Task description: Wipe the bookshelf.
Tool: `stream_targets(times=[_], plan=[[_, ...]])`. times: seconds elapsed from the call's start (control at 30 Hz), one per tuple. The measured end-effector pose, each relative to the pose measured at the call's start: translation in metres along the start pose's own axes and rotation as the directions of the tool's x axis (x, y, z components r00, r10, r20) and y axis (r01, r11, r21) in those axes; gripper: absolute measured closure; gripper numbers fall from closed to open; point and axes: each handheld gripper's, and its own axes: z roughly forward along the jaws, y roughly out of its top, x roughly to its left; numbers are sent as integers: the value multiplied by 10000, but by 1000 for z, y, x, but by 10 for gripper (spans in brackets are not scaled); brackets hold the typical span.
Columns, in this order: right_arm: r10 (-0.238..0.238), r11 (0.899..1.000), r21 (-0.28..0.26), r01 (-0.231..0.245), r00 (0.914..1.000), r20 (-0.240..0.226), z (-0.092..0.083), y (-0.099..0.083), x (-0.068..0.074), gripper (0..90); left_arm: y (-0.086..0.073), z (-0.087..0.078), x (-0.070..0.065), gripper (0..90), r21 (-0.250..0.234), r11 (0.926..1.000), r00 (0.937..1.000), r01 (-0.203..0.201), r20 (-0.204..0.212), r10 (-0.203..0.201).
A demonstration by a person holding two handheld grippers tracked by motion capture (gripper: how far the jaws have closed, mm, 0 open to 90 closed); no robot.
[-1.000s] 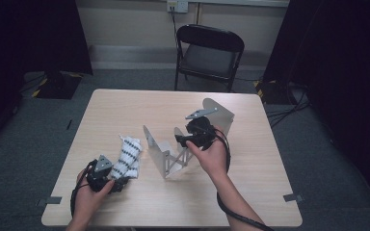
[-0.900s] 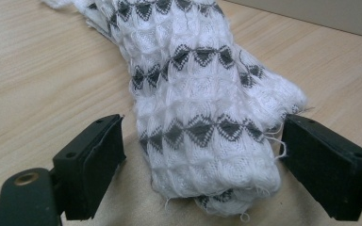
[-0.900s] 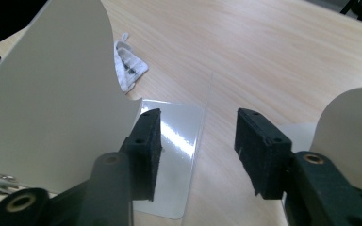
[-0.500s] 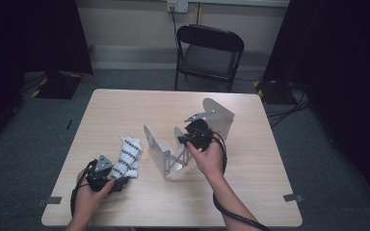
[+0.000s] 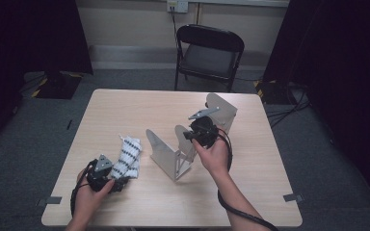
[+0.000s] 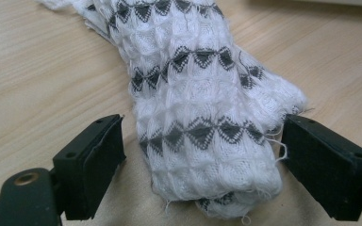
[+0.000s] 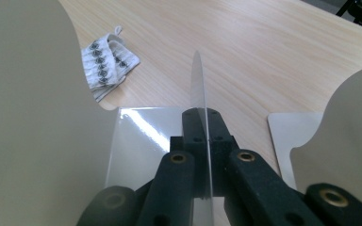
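A folded white cloth (image 5: pixel 129 154) with black diamond bands lies on the table at the front left. My left gripper (image 6: pixel 202 155) stands open with the cloth's near end (image 6: pixel 202 141) between its jaws; the left pad is apart from it. Grey metal bookends (image 5: pixel 166 154) stand mid-table. My right gripper (image 7: pixel 202 120) has just been closing and is shut on the thin upright plate (image 7: pixel 199 84), seen edge-on. In the high view the right gripper (image 5: pixel 189 137) sits at that plate's top.
Beside the held plate rise a wide upright plate (image 7: pixel 28 117) on the left and another (image 7: pixel 349 141) on the right. A further bookend (image 5: pixel 221 108) stands at the back right. A black chair (image 5: pixel 207 48) faces the wooden table's (image 5: pixel 270 202) far edge.
The right hand has crept slightly left onto the bookend's upright plate. The left hand and the cloth have stayed put.
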Motion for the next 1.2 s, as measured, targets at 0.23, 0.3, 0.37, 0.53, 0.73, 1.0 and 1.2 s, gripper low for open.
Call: stream_targets(times=[0.23,0.3,0.37,0.53,0.73,1.0,1.2], plan=[[-335,9992,-203,332,9994,-131,-10,5,-7,899,0,0,0,141,4,10000,10000,-1,4,1],[-535,9984,-172,534,9986,-52,-12,8,-8,898,0,0,0,141,3,10000,10000,-38,-1,38],[-618,9980,-155,617,9981,-50,-12,10,-9,899,0,0,0,141,2,10000,10000,-1,3,1],[-748,9970,-211,745,9971,-154,-12,11,-10,899,0,0,0,141,13,10000,10000,-25,22,25],[-862,9962,-195,854,9953,-433,-14,5,-10,898,0,0,0,140,10,10000,10000,-66,16,66],[-826,9965,78,829,9963,-239,-24,-19,-30,898,0,0,0,141,5,10000,10000,-32,13,32],[-661,9978,104,660,9978,110,-25,-35,-45,886,0,0,0,141,7,10000,10000,-32,10,32]])
